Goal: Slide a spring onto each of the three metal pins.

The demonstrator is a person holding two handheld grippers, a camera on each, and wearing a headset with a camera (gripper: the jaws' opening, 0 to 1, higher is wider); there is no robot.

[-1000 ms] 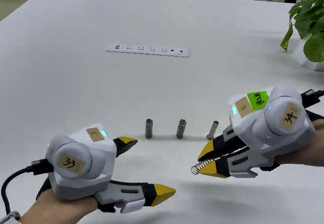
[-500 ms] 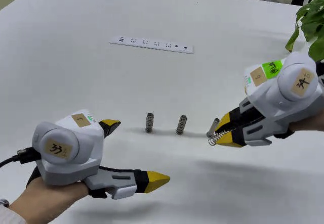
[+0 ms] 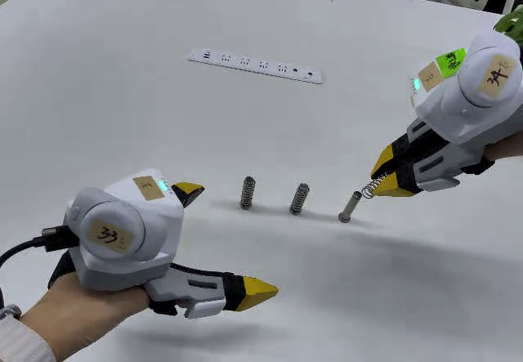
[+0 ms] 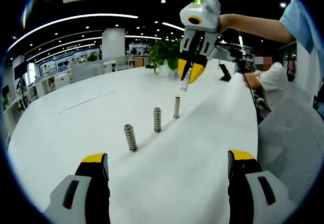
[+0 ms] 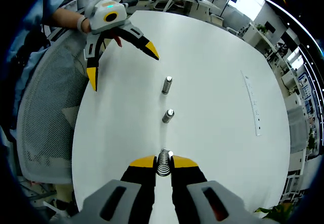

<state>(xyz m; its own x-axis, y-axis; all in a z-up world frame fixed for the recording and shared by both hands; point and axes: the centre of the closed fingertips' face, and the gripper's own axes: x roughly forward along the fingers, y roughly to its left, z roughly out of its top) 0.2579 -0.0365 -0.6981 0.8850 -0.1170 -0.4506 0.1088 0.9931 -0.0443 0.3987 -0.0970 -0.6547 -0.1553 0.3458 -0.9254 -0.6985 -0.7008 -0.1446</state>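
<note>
1. Spring (image 3: 373,187) of coiled wire sits pinched in our right hand-held gripper (image 3: 386,178), with its free end just above the bare pin (image 3: 350,207).
2. Our left hand-held gripper (image 3: 225,239) gapes wide and empty, well apart from that pin.
3. We count three slim metal pins on the white bench (image 3: 122,92). The middle pin (image 3: 299,198) and the end pin (image 3: 248,192) each wear a spring.

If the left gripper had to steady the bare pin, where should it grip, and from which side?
Low on the shaft of the pin, probably from the person's near side. It stands upright and thin; its top must stay free for the spring held by the right gripper above, and a spring-covered pin stands on its left. The left gripper is open.
</note>
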